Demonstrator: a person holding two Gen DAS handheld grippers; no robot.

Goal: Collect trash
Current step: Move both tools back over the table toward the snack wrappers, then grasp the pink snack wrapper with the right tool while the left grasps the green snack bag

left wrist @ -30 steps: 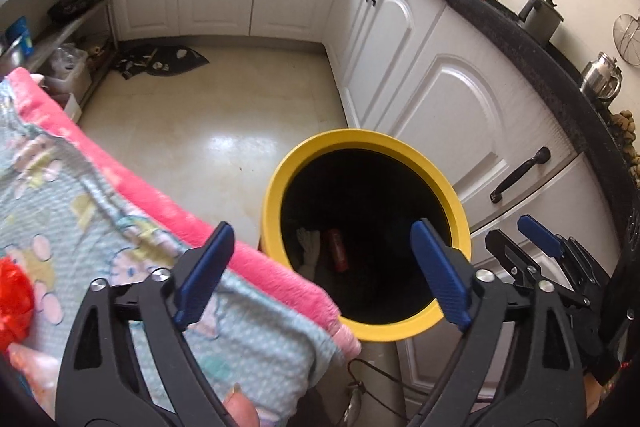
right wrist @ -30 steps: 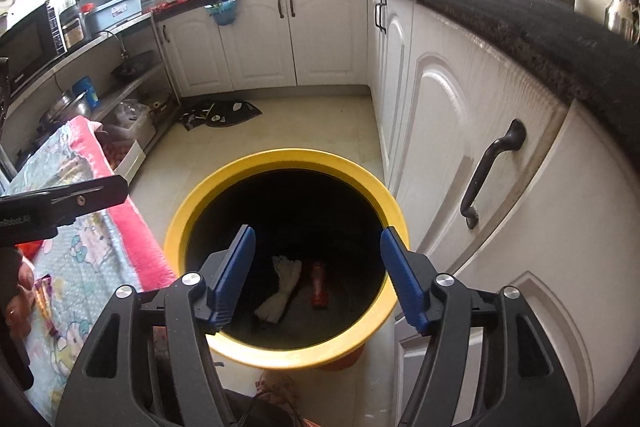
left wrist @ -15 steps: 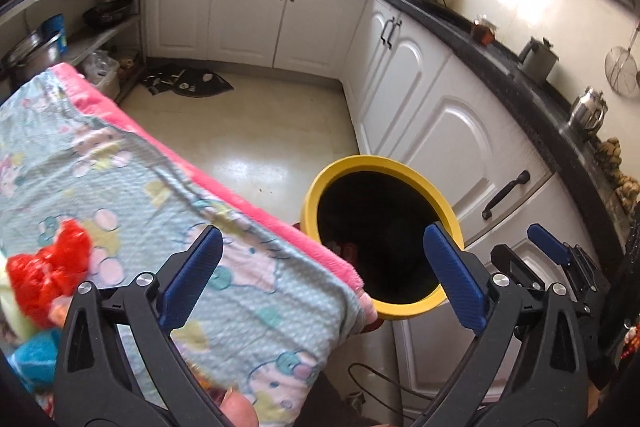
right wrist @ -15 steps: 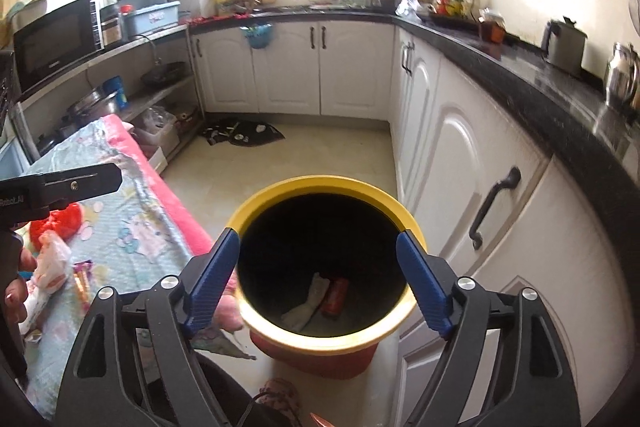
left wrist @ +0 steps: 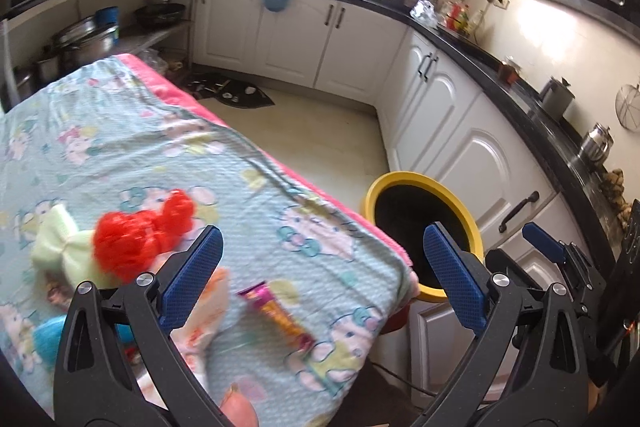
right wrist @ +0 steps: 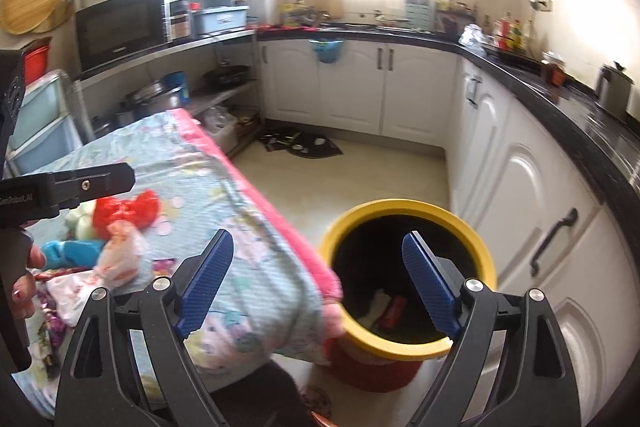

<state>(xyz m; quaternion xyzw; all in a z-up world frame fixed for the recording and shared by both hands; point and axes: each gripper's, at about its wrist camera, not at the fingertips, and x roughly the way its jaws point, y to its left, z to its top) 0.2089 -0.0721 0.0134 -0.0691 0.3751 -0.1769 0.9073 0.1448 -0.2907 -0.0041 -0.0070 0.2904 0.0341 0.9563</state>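
Note:
A yellow-rimmed bin [left wrist: 424,187] [right wrist: 408,211] stands on the floor beside the cloth-covered table [left wrist: 168,155] [right wrist: 208,187]; a white scrap and a red wrapper [right wrist: 394,309] lie inside. On the table lie a red crumpled bag [left wrist: 136,231] [right wrist: 128,209], a pale green piece [left wrist: 56,239], a pink-orange snack wrapper [left wrist: 280,315], a whitish plastic bag [right wrist: 120,259] and a blue item [right wrist: 68,251]. My left gripper [left wrist: 324,279] is open and empty above the wrapper. My right gripper [right wrist: 318,283] is open and empty over the table corner and bin edge.
White cabinets [left wrist: 452,131] with a black counter run along the right and back. A dark mat [right wrist: 300,145] lies on the floor. Shelves with pots [left wrist: 84,39] and a microwave [right wrist: 120,23] stand at the left.
Both grippers have pulled up and back from the bin and swung left toward the table. The trash on the table has come into view. Both stay open.

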